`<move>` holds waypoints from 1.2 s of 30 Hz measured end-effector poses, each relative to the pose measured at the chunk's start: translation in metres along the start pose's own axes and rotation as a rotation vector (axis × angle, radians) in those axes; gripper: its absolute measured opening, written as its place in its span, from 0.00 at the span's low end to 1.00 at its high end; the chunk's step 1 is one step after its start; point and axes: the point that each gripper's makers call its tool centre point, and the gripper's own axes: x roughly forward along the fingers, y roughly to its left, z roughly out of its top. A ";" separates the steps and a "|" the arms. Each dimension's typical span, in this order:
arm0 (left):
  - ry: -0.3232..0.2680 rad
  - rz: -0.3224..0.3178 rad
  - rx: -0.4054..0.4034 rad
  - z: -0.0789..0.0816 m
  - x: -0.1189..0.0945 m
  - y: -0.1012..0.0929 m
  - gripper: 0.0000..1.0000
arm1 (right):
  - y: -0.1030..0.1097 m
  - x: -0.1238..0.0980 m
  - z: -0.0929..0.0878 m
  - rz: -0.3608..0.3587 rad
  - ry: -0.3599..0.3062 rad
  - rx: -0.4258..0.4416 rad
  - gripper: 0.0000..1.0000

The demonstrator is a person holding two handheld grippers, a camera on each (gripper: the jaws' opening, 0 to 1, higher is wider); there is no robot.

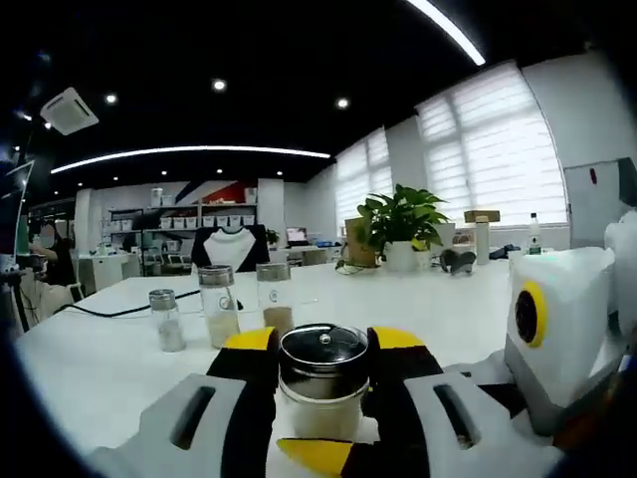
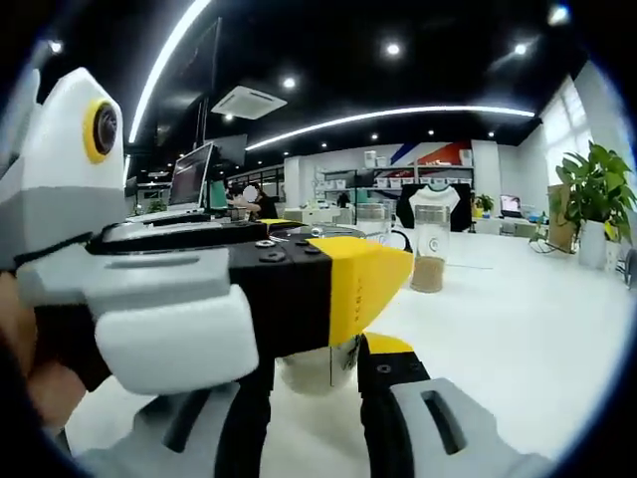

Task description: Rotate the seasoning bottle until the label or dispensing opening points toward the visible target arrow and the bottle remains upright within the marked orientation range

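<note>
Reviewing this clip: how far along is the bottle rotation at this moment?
Done: the left gripper is closed around the seasoning bottle, which stands upright on the white table. In hand: the right gripper sits at the same bottle, with the left gripper crossing its view; its grip is hidden. Left: turning it toward the target. No arrow or label is visible, so alignment can't be judged. Three other shakers stand untouched behind.
</note>
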 end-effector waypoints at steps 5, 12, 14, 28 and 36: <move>-0.028 -0.044 -0.008 0.005 -0.001 -0.001 0.36 | -0.001 -0.004 0.003 0.008 -0.028 -0.004 0.30; -0.020 -0.149 0.004 0.009 0.000 -0.006 0.36 | -0.002 -0.007 0.009 0.053 -0.053 0.004 0.30; -0.012 -0.183 0.004 0.010 0.001 -0.009 0.36 | -0.002 -0.008 0.010 0.070 -0.057 0.001 0.30; 0.039 -0.482 0.155 0.014 -0.002 -0.021 0.36 | -0.003 -0.017 0.016 0.170 -0.087 0.020 0.39; 0.007 -0.597 0.065 0.027 -0.010 -0.014 0.36 | 0.005 -0.019 0.024 0.258 -0.110 0.015 0.40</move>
